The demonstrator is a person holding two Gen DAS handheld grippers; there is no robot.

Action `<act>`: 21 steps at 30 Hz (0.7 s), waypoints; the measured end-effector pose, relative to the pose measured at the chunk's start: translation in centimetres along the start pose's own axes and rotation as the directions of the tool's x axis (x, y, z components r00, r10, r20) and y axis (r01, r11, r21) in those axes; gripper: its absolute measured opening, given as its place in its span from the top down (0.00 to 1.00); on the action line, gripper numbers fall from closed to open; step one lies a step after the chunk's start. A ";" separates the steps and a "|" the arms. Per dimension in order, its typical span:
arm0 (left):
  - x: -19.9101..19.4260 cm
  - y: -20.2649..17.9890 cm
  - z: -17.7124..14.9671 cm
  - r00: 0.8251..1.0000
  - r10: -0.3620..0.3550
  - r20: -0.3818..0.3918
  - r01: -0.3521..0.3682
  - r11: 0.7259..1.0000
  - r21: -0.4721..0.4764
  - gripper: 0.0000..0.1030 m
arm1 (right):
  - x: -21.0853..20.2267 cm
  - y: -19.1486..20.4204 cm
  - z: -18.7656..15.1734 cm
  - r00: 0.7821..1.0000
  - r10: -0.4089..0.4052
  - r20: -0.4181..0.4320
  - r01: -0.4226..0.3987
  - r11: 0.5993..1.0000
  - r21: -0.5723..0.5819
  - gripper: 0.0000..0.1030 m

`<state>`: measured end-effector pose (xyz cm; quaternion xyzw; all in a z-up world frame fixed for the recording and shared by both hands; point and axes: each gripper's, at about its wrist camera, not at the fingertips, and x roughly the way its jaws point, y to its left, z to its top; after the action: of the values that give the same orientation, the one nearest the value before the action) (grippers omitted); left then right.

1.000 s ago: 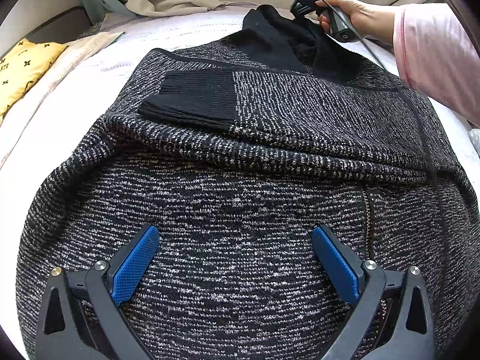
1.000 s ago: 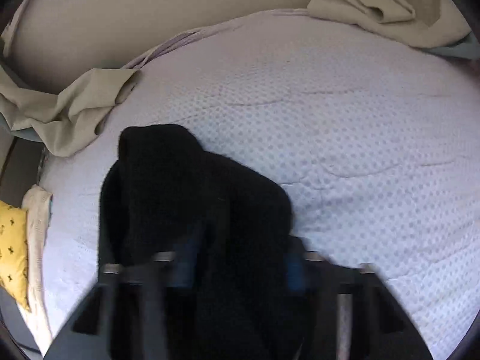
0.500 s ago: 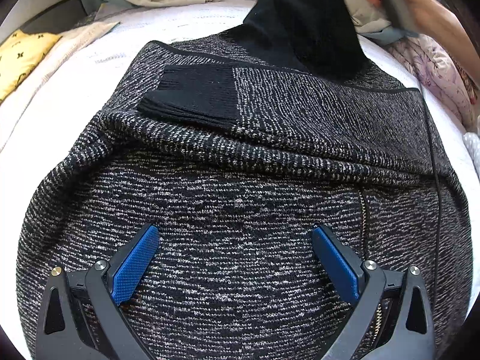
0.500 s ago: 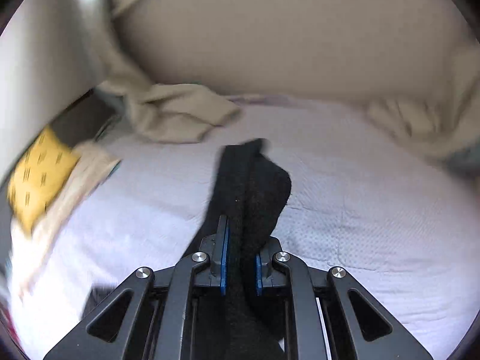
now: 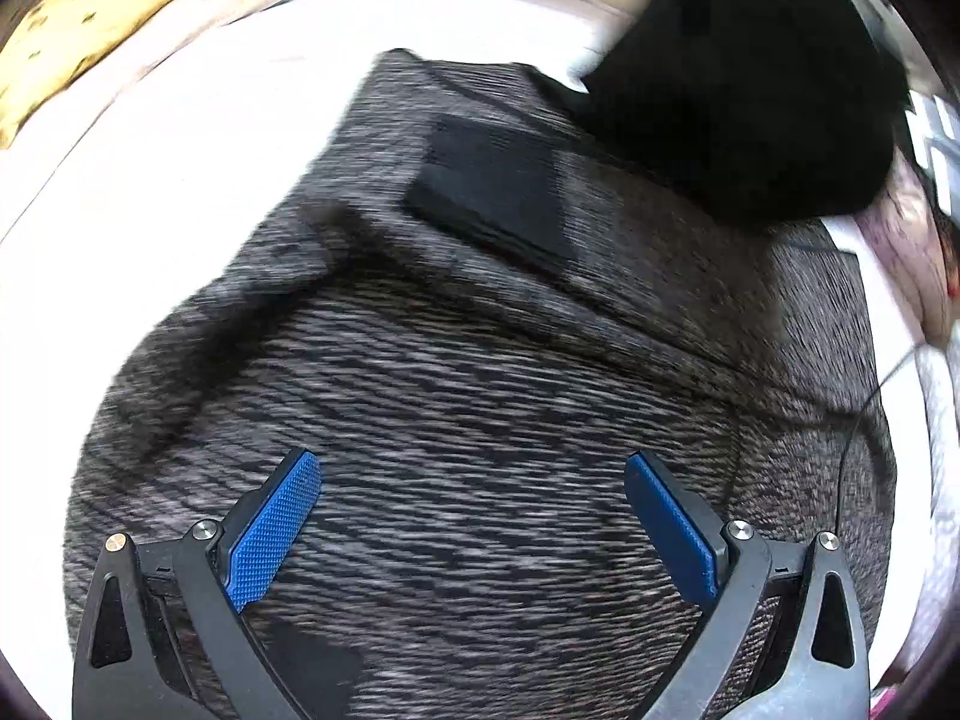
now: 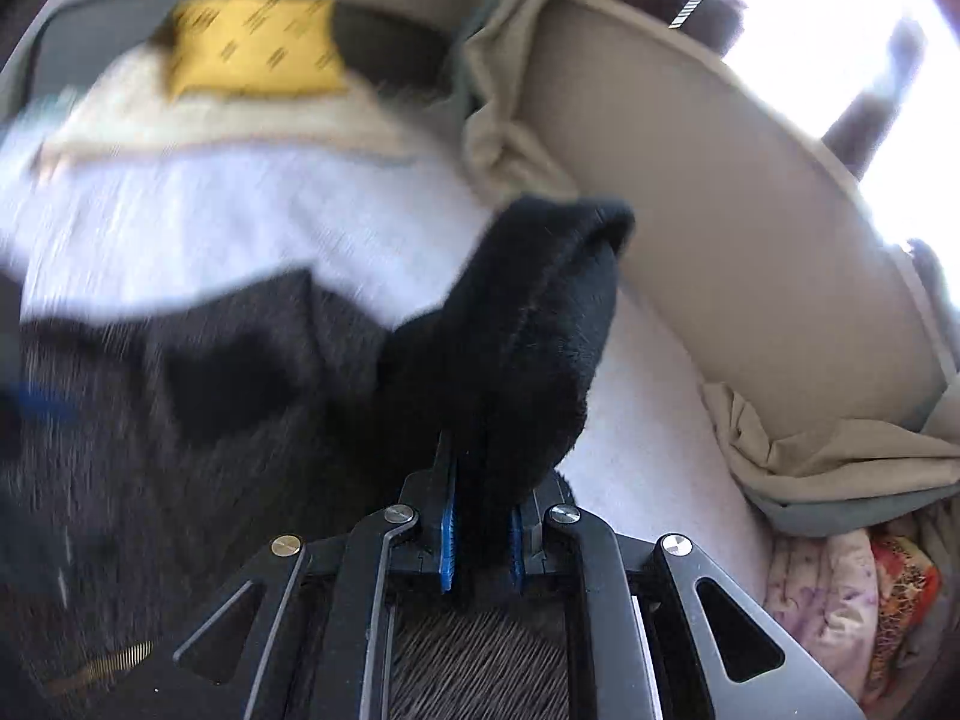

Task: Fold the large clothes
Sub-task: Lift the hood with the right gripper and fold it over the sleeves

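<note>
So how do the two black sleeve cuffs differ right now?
The folded cuff lies flat across the sweater, untouched; the lifted cuff hangs raised off it, clamped in the right gripper. The open left gripper holds neither. Both are plain black knit.

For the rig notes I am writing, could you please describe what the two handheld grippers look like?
Both look alike. The left gripper has black angular plastic fingers with triangular cut-outs and silver pivot screws, each ending in a blue textured pad. The right gripper shows the same black linkages, silver screws and blue pad edges. A thin black cable trails at the left view's right side.
</note>
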<state>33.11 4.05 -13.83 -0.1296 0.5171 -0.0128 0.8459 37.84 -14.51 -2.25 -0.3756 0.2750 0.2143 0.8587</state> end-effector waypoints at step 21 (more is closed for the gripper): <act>-3.3 6.3 1.3 0.998 -0.067 0.014 0.069 0.972 -0.226 0.00 | -8.8 2.8 -11.6 0.946 0.271 -0.178 -0.192 0.911 0.366 0.64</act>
<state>32.02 10.94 -11.84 -0.2426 0.5079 0.0174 0.8264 25.93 -22.96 -4.71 -0.2063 0.4463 0.2200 0.8425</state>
